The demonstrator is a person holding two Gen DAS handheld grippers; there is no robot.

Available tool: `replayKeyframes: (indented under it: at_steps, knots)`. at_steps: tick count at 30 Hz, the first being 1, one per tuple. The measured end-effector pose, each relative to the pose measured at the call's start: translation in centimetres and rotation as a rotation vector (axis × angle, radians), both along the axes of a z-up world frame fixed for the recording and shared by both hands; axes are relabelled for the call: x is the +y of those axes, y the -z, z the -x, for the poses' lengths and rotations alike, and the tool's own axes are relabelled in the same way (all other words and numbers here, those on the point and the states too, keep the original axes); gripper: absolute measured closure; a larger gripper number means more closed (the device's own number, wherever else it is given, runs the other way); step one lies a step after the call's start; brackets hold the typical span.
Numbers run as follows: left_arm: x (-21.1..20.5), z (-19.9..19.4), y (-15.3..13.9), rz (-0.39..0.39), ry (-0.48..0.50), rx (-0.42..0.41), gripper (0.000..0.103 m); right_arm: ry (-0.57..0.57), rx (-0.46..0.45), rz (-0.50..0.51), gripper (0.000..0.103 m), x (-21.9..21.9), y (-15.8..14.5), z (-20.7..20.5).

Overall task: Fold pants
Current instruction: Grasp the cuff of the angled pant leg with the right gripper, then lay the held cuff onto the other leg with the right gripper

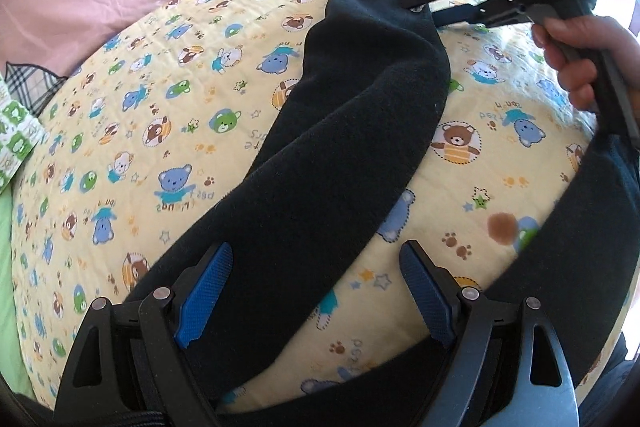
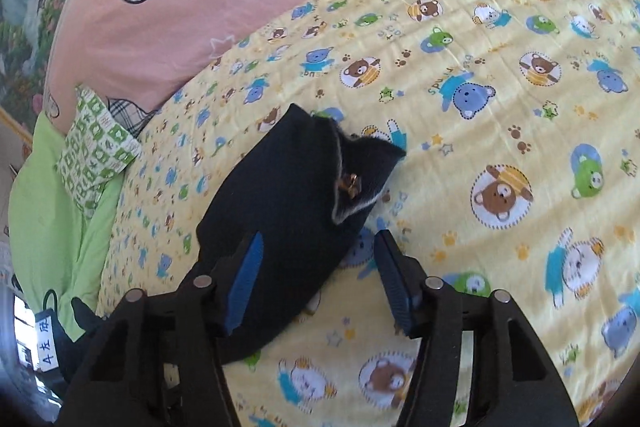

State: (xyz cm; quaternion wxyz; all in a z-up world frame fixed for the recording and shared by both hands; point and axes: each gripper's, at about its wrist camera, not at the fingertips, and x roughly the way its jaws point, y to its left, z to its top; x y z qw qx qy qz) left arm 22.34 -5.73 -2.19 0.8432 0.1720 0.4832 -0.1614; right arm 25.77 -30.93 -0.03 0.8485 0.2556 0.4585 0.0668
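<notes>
Left hand-held gripper (image 1: pixel 316 291): jaws spread wide, dark pants (image 1: pixel 340 147) between them on the bed (image 1: pixel 140 87), pads not pressing. Right hand-held gripper (image 2: pixel 318 281): half open, clamping nothing. Risk: the unpinched cloth slips and bunches (soft fleece). Legible: "DAS", right gripper body.

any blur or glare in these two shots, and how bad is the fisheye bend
Left wrist view: bedsheet bulges like a dome, window glare top right, print smeared at lower right. Right wrist view: even daylight, pants sharp at the far end, soft near the right tongs.
</notes>
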Motion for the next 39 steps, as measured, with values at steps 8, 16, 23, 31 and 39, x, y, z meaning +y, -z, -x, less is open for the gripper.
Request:
replayKeyframes:
  at_steps: [8, 16, 23, 31, 39]
  knots:
    - [0.1, -0.3, 0.0, 0.019, 0.073, 0.013, 0.056, 0.033, -0.030, -0.054, 0.091, -0.6, -0.2, -0.9]
    - [0.8, 0.9, -2.2, 0.046, 0.079, -0.025, 0.099, 0.051, -0.123, -0.090, 0.096, -0.2, -4.3, 3.1]
    - [2.5, 5.0, -6.4, 0.126, 0.083, -0.081, 0.099, 0.057, -0.163, -0.115, 0.096, -0.1, -7.1, 9.8]
    - [2.2, 10.4, -7.3, 0.147, 0.136, -0.101, 0.099, 0.095, -0.142, -0.111, 0.096, 0.2, -6.6, 17.3]
    - [1.7, 14.3, -7.4, 0.156, 0.159, -0.116, 0.099, 0.144, -0.135, -0.136, 0.096, 0.1, -5.9, 22.9]
